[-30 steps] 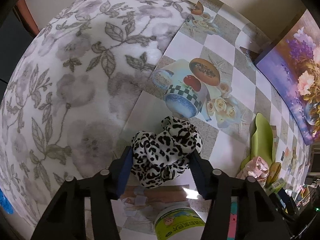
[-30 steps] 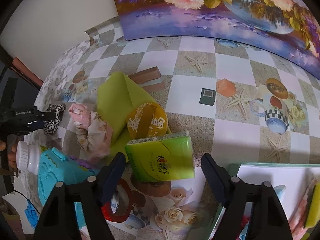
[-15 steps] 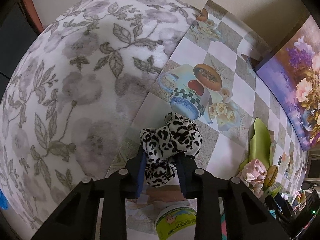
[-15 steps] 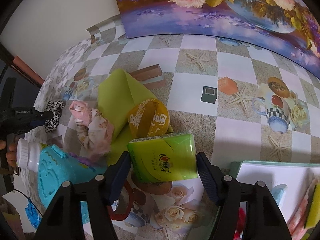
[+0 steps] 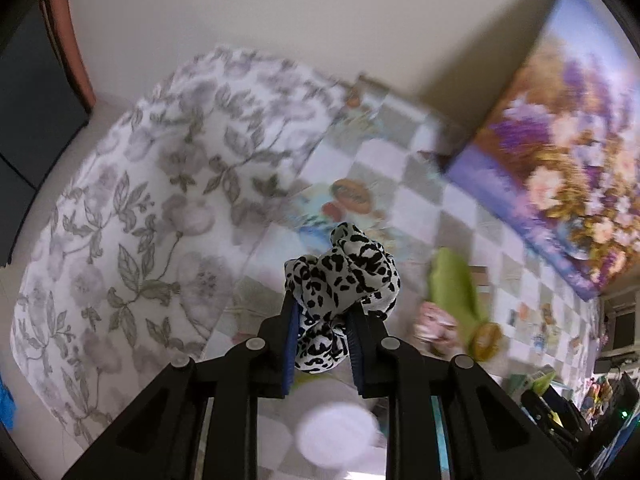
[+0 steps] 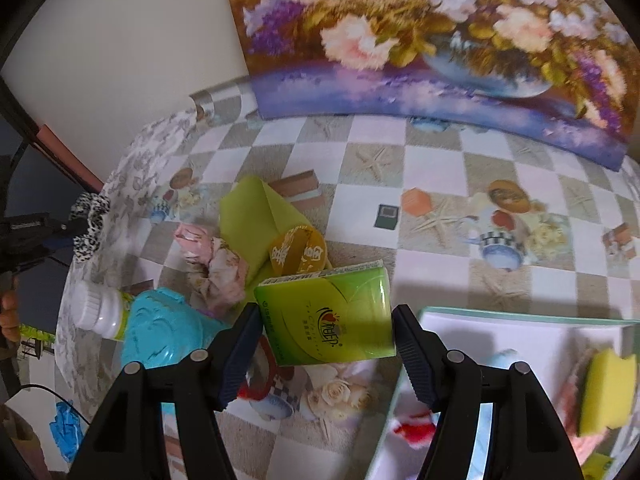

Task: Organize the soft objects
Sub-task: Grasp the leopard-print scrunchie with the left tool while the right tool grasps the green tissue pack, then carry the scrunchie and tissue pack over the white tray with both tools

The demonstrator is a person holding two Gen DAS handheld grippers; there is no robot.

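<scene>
Left claw (image 5: 322, 322) closing, pads pinching leopard scrunchie (image 5: 344, 276), lifted off desk (image 5: 424, 184), frame centre. Right claw (image 6: 326, 338) grips green tissue pack (image 6: 332, 316), lower centre. White tray (image 6: 520, 336), lower right, holds yellow sponge (image 6: 606, 392). Pink cloth (image 6: 212, 264) remains unsorted.

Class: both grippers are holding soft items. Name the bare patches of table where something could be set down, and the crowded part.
Free: the checked tablecloth between the flower painting and the small dark square tile. Crowded: the left, around the lime-green folded cloth, pink floral fabric and turquoise plastic container.
</scene>
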